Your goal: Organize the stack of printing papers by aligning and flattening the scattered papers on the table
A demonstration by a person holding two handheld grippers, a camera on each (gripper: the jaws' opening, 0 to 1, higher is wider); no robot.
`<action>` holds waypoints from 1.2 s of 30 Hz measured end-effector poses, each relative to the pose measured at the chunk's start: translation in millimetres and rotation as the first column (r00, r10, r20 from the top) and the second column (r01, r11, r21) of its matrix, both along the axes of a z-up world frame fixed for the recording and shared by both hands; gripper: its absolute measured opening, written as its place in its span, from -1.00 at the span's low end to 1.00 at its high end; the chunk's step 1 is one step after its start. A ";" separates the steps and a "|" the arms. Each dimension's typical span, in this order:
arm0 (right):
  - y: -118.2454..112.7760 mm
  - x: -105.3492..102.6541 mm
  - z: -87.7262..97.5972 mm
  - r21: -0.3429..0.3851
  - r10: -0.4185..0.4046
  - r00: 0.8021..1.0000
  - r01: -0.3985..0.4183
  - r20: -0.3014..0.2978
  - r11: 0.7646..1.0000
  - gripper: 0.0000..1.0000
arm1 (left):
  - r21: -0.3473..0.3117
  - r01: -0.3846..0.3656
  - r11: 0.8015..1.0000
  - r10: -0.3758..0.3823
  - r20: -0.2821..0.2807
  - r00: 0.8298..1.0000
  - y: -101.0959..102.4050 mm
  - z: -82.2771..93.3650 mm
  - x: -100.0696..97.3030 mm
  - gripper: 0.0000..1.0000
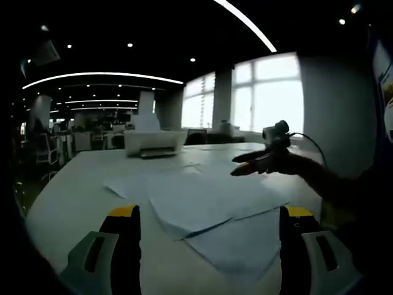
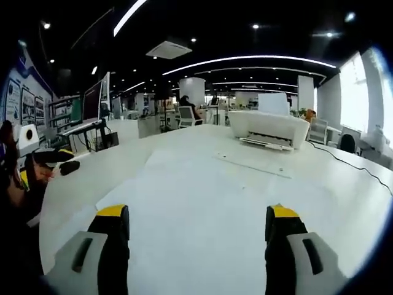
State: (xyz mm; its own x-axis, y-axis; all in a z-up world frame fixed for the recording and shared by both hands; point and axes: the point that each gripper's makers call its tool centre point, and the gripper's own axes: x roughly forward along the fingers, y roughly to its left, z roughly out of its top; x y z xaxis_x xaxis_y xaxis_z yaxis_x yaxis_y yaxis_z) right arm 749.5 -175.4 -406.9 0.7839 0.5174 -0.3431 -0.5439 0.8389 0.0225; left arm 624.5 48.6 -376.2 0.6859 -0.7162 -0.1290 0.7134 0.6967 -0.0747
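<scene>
Several white printing papers (image 1: pixel 202 203) lie loosely overlapped and askew on the white table (image 1: pixel 73 196). My left gripper (image 1: pixel 212 236) stands open just above the near edge of the papers, with nothing between its yellow-tipped jaws. The right gripper (image 1: pixel 238 166) reaches in from the right over the far side of the sheets. In the right gripper view, the papers (image 2: pixel 202 203) spread out in front of my open right gripper (image 2: pixel 196 246), which holds nothing. The left gripper (image 2: pixel 69 161) shows at the left edge of that view.
A white printer (image 1: pixel 153 141) sits at the back of the table, also seen as the printer (image 2: pixel 270 128) with a cable (image 2: pixel 350 165) trailing right. A person's dark sleeve (image 1: pixel 344 184) crosses the right side. Office desks and chairs (image 2: pixel 187 115) stand beyond.
</scene>
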 end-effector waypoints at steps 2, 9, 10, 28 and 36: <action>1.0 3.3 -1.9 -0.004 0.000 1.000 0.000 -0.004 1.000 0.74 | 0.001 0.001 1.000 -0.001 -0.001 1.000 -0.8 -0.4 -0.5 0.92; 4.0 14.7 -9.1 0.045 -0.002 0.999 0.004 -0.037 0.999 0.73 | 0.002 0.001 1.000 -0.001 -0.001 1.000 -1.4 -1.1 -1.1 0.92; 4.3 15.1 -9.3 0.047 -0.003 0.999 0.005 -0.038 0.999 0.73 | 0.002 0.001 1.000 -0.001 -0.001 1.000 -1.5 -1.1 -1.1 0.92; 20.3 32.9 -5.9 0.079 0.006 0.998 -0.001 -0.061 0.997 0.71 | 0.002 -0.005 1.000 0.005 0.005 1.000 2.3 1.6 -0.1 0.92; 20.6 44.1 -13.6 0.038 -0.002 0.997 0.005 -0.071 0.999 0.71 | 0.002 -0.008 1.000 0.008 0.010 1.000 3.6 4.0 -0.5 0.92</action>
